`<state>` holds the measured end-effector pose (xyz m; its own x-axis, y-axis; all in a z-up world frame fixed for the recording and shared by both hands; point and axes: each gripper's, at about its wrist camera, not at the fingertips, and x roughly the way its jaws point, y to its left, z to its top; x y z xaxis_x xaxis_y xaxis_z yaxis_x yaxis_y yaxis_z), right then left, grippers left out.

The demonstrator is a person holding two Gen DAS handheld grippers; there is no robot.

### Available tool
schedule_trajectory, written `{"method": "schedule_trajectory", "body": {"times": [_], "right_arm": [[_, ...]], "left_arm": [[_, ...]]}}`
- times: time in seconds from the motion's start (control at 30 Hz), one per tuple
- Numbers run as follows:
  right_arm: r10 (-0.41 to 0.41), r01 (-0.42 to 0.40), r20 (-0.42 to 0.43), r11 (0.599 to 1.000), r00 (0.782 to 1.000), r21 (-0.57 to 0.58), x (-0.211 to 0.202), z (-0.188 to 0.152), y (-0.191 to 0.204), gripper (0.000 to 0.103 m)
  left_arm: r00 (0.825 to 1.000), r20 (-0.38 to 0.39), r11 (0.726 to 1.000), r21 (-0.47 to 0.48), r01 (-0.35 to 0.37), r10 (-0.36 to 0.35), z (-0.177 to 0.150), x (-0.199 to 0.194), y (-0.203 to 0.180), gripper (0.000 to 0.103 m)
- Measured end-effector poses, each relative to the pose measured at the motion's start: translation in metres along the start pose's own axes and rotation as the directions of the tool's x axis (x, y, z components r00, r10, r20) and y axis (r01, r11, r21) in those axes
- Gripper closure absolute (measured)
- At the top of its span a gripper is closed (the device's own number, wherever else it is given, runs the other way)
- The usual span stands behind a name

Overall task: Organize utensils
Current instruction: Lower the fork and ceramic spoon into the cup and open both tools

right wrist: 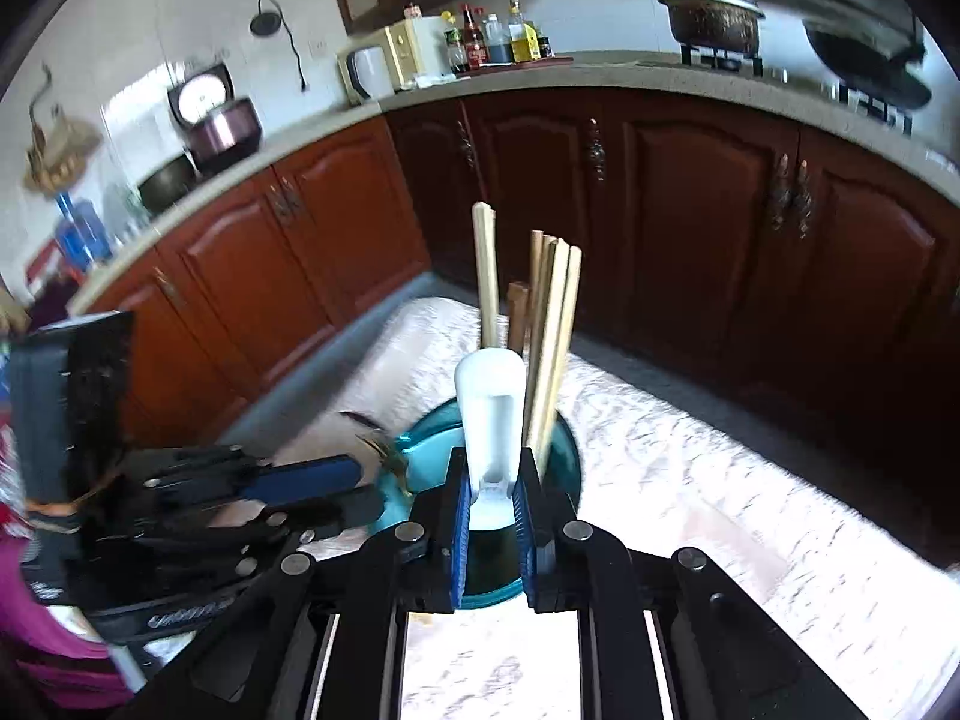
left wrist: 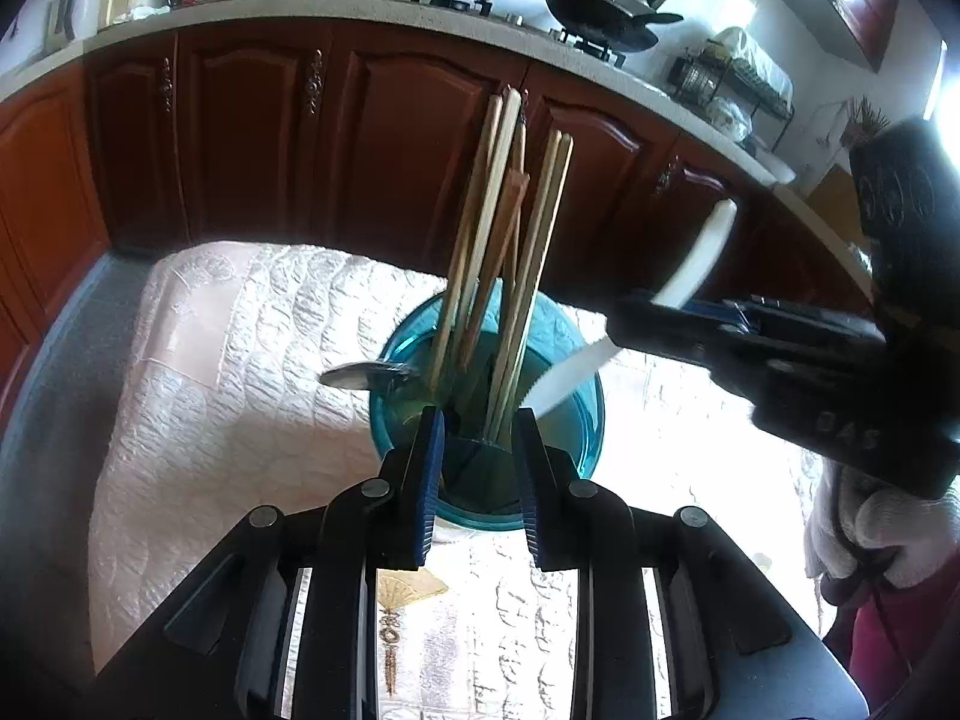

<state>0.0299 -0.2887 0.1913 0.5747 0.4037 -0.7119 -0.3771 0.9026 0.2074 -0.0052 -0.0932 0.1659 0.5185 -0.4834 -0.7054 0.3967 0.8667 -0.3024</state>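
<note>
Left gripper [left wrist: 477, 468]: closest thing in the left wrist view. Its jaws are parted and hold nothing; they sit either side of the near rim of the cup. Can't tell if the pads touch the wall.

Right gripper [right wrist: 489, 504]: jaws closed tight on the white ceramic-looking knife [right wrist: 491, 414], gripping about where handle meets blade. The handle sticks up, the blade tip points down.

Knife position: in the left wrist view the white blade [left wrist: 570, 375] hangs over the right side of the cup mouth, tip at or just inside the rim, not dropped in yet.

Translucent teal plastic cup [left wrist: 576, 420]: upright on the white quilted cloth [left wrist: 240, 348] covering the bench. It already holds a bunch of long wooden chopsticks [left wrist: 498, 228] and a metal spoon [left wrist: 360, 373] leaning out over the left rim.

How it'll handle (my guess): the knife's light and stiff, but smooth and probably brittle, so lower it gently. The cup looks tippy with tall stuff in it, so bracing it makes sense.

Farther back: dark red wooden cabinets [left wrist: 252, 138].
</note>
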Motion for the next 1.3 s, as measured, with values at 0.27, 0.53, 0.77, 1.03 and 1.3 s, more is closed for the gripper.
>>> {"method": "schedule_trajectory", "body": {"times": [0.27, 0.53, 0.77, 1.03, 1.3], "right_arm": [[0.07, -0.071, 0.014, 0.994, 0.997, 0.077, -0.008, -0.009, 0.008, 0.09], [0.039, -0.033, -0.026, 0.982, 0.999, 0.185, 0.016, -0.023, 0.017, 0.09], [0.062, -0.044, -0.058, 0.962, 0.996, 0.27, 0.025, -0.035, 0.018, 0.09], [0.059, -0.019, -0.117, 0.949, 0.991, 0.314, 0.033, -0.034, 0.01, 0.09], [0.005, 0.04, -0.142, 0.948, 0.99, 0.315, 0.046, -0.028, 0.003, 0.068]], "left_arm": [[0.999, 0.038, 1.0, -0.03, -0.007, 0.008, 0.006, -0.016, 0.013, 0.081], [0.996, 0.076, 0.999, -0.036, -0.041, 0.044, 0.001, -0.039, 0.028, 0.08], [0.997, 0.068, 0.997, -0.067, -0.04, 0.045, -0.007, -0.043, 0.036, 0.08], [0.996, 0.077, 0.996, -0.079, -0.033, 0.039, -0.011, -0.048, 0.038, 0.08], [0.997, 0.062, 0.998, -0.059, -0.033, 0.037, -0.016, -0.049, 0.032, 0.077]]}}
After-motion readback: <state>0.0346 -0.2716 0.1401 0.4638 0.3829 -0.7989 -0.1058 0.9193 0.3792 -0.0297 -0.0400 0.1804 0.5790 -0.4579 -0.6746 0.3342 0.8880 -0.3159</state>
